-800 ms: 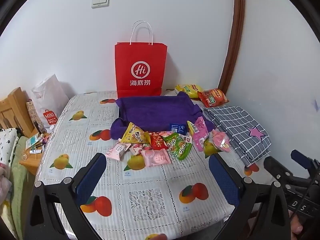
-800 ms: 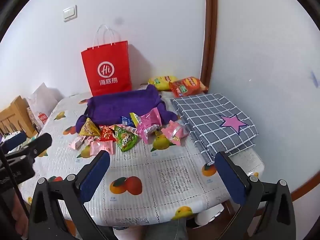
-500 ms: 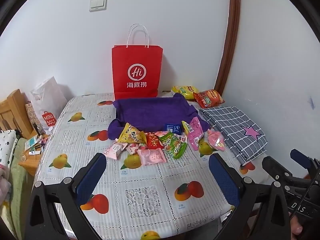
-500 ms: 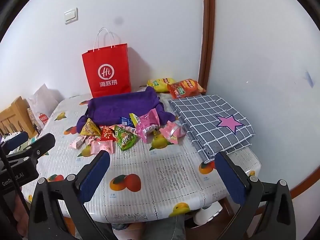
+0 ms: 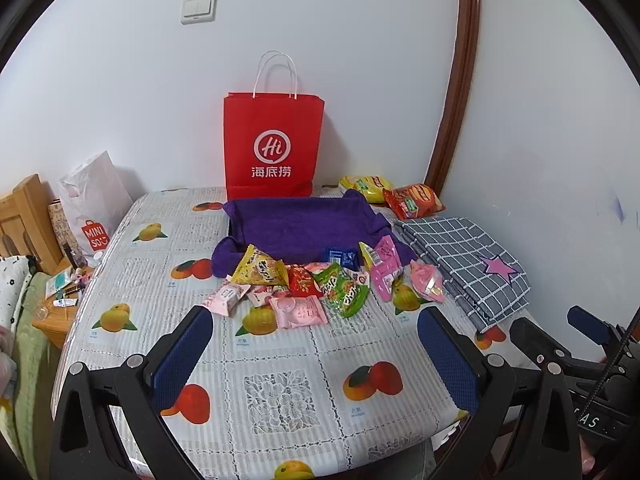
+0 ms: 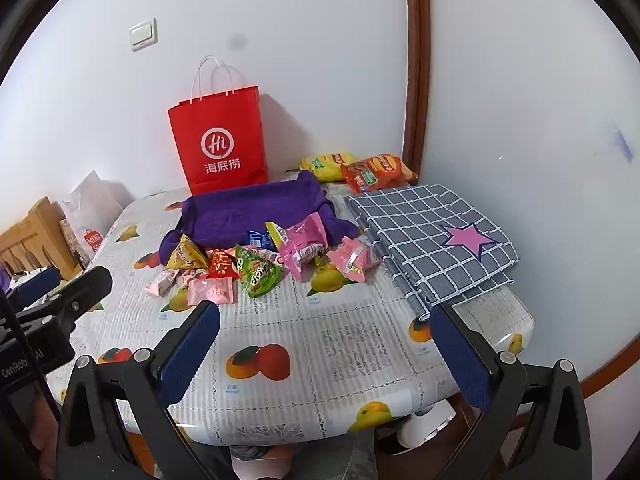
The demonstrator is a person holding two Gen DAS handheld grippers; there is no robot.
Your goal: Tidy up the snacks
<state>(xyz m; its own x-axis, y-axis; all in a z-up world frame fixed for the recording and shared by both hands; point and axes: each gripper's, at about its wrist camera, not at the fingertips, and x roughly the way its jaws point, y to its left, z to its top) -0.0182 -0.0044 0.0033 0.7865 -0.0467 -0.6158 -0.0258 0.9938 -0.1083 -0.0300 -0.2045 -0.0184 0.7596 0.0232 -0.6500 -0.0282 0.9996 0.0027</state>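
A pile of small snack packets (image 5: 320, 284) lies mid-table in front of a purple cloth tray (image 5: 300, 228); it also shows in the right wrist view (image 6: 256, 264), with the tray (image 6: 248, 212) behind. A yellow chip bag (image 5: 364, 186) and an orange chip bag (image 5: 414, 200) lie at the back right. My left gripper (image 5: 316, 344) is open and empty, well short of the pile. My right gripper (image 6: 326, 340) is open and empty over the table's front part.
A red paper bag (image 5: 274, 148) stands against the wall behind the tray. A folded grey checked cloth with a pink star (image 5: 464, 256) lies at the right. The fruit-print tablecloth (image 5: 280, 392) covers the table. A white shopping bag (image 5: 94, 204) and a wooden stand are at the left.
Both grippers have drawn back and risen a little from the table, so the snacks look farther away. Nothing on the table has moved.
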